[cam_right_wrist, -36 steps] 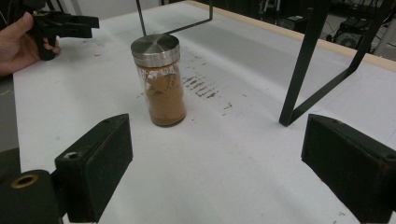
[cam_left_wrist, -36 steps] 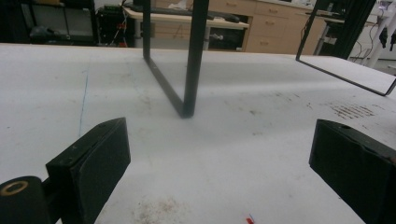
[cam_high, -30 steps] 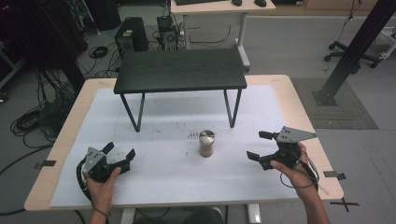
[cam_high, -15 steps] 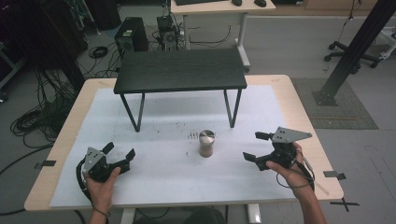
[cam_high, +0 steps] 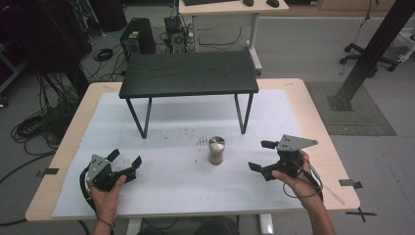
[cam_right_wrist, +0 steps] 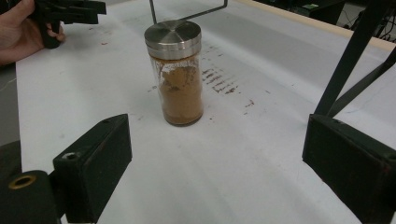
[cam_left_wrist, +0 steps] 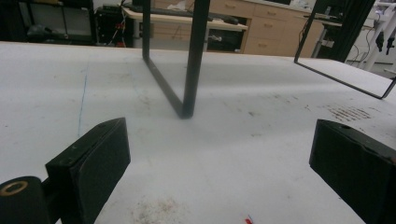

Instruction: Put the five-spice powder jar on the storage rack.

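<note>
**Lining up on the spice jar**

From the high view, I am holding my left tongs [cam_high: 125, 165] low at about eight o'clock on the tabletop [cam_high: 293, 98], jaws apart and gripping nothing. My right tongs [cam_high: 262, 155] are sitting at about four o'clock, jaws also spread wide, pointing toward the spice jar [cam_high: 216, 150]. The jar is standing upright near the middle of the white mat, in front of the small black stand [cam_high: 190, 73], apart from both tongs.

In the left gripper view, I am looking between my open jaws at bare mat and one leg of the stand [cam_left_wrist: 194, 56]; faint brown stains are showing at two o'clock.

In the right gripper view, the jar [cam_right_wrist: 178, 70] is standing at twelve o'clock between my spread jaws, clear of them. I am judging it as stiff glass with a smooth steel lid [cam_right_wrist: 173, 36], light, slippery and breakable, so I would take the glass body at mid-height. The brown powder is clinging to the wall, so the fill level is hard to read, and the jar's far side is hidden.
</note>
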Action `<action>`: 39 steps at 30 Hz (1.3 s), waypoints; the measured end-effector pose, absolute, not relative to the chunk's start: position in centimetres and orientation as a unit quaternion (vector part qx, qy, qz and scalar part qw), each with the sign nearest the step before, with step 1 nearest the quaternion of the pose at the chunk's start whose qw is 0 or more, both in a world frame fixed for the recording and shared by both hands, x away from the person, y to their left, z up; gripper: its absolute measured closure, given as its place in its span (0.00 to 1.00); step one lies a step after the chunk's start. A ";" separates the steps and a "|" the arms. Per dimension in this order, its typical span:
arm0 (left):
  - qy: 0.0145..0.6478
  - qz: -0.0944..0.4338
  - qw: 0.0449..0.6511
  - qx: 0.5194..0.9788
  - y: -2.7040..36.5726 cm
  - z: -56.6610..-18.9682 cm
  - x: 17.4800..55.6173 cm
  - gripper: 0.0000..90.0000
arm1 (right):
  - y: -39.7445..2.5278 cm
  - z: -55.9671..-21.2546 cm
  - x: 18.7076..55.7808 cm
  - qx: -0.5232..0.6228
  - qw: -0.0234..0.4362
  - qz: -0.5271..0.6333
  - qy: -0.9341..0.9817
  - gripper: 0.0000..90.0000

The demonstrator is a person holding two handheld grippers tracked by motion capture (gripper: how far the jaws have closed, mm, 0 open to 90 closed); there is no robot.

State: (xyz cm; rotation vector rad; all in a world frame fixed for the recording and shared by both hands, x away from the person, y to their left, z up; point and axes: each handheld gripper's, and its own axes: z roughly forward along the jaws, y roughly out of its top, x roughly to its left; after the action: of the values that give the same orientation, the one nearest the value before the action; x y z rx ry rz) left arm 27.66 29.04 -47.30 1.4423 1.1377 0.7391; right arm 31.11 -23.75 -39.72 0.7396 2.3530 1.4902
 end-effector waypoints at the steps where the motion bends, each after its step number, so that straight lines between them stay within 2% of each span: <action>1: 0.481 0.312 0.549 0.609 29.0 -47.3 27.7 0.06 | -23.6 -39.7 31.1 0.254 0.129 0.512 0.810 0.09; 39: 0.479 0.308 0.551 0.610 29.1 -47.3 27.7 0.06 | -19.5 -40.7 32.5 0.248 0.104 0.502 0.822 0.09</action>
State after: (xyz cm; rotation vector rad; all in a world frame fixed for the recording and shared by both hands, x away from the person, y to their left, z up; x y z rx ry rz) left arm 27.67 29.08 -47.30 1.4444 1.1330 0.7298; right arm 32.49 -19.46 -40.73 0.7304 2.4237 1.4818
